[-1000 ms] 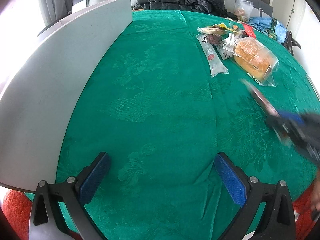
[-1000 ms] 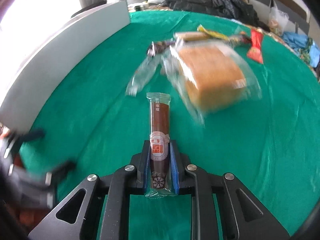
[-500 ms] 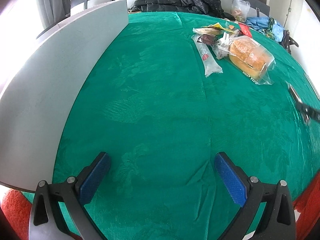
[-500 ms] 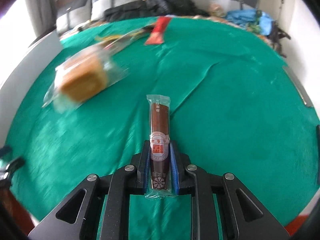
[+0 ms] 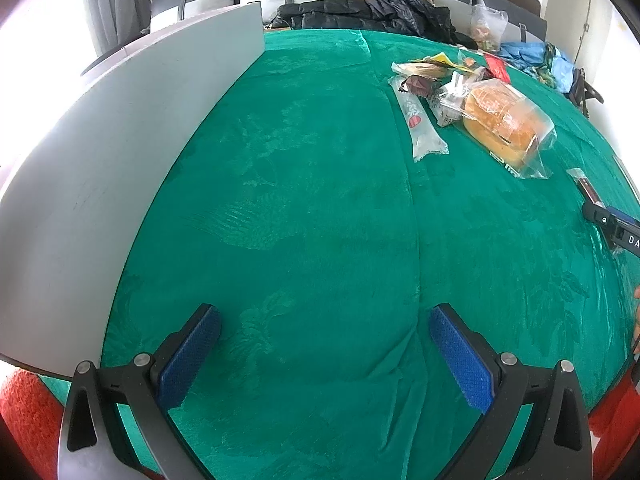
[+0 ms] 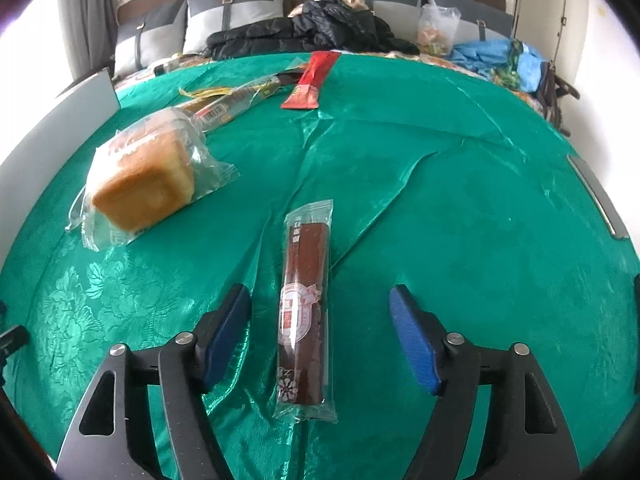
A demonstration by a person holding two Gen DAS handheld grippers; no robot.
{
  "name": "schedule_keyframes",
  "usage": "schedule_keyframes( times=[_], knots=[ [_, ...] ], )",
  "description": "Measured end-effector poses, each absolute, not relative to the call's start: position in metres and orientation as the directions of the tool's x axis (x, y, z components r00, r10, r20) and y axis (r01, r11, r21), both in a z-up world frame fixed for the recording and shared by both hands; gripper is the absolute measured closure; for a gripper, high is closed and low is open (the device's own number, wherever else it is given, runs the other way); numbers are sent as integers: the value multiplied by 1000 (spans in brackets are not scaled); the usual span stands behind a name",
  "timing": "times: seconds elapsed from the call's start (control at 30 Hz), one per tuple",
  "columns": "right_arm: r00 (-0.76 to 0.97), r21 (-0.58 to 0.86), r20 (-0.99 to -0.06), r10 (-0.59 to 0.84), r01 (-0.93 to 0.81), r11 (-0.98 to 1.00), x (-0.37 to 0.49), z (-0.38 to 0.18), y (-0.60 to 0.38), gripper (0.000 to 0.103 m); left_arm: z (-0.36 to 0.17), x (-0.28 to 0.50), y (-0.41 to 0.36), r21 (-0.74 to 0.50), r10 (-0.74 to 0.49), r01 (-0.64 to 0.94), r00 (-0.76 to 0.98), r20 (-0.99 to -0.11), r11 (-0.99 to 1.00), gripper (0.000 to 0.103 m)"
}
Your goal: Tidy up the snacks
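Released since a second ago, the long brown snack bar (image 6: pixel 305 308) in clear crinkly wrap lies flat on the shiny green patterned tablecloth (image 6: pixel 460 208), between the right gripper (image 6: pixel 320 304), whose jaws have just been opening. Left gripper (image 5: pixel 324 324) gapes empty.

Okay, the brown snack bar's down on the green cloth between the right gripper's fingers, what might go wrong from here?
1. The right gripper has just been opening, and the brown snack bar lies loose between its pads; pulling back crooked may drag the wrapper askew.
2. The green cloth is creased under the bar, so a finger could snag it and shift things.
3. The bagged bread loaf lies close on the left; a sideways swing might knock it.
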State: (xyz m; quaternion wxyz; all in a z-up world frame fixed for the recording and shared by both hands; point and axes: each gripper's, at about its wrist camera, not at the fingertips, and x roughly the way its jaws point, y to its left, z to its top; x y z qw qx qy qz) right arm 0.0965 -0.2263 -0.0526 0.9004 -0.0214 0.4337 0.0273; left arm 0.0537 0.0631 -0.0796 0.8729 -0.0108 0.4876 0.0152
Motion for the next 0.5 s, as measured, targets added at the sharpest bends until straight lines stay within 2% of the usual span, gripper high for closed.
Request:
schedule_keyframes(
  times=[0.5],
  knots=[
    [622, -14, -782, 33, -71, 997, 99, -53, -227, 22, -81, 55, 57, -3, 31, -63, 533, -846, 998, 0]
  ],
)
